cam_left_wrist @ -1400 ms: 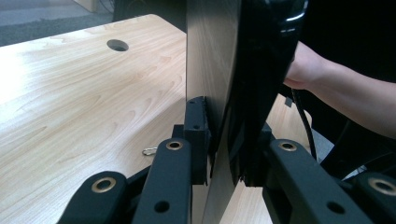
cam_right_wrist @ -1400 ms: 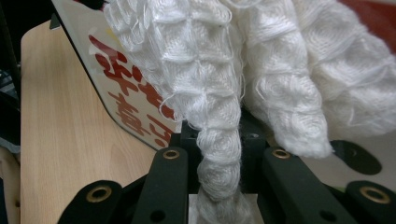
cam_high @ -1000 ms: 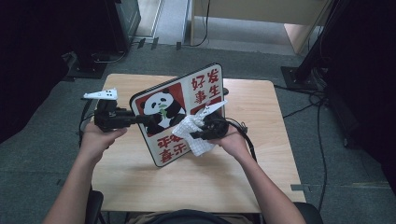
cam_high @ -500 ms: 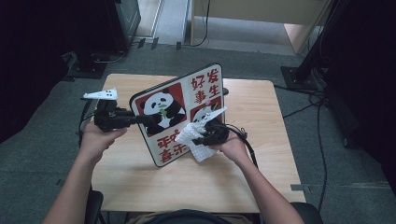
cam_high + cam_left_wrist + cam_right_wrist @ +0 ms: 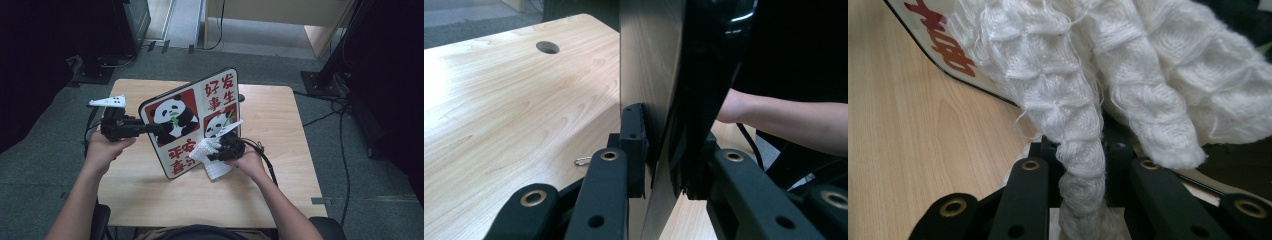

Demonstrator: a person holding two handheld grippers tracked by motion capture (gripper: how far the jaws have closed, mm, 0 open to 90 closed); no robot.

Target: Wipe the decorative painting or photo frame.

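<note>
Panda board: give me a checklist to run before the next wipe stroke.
1. Left gripper clamped on the panda board edge: ok.
2. Board held tilted up, lower edge at the table: ok.
3. Right gripper shut on the white cloth: ok.
4. Cloth against the board's printed face: ok.
5. Dirt left on the face: cannot tell.

White cloth between clamped jaws
</note>
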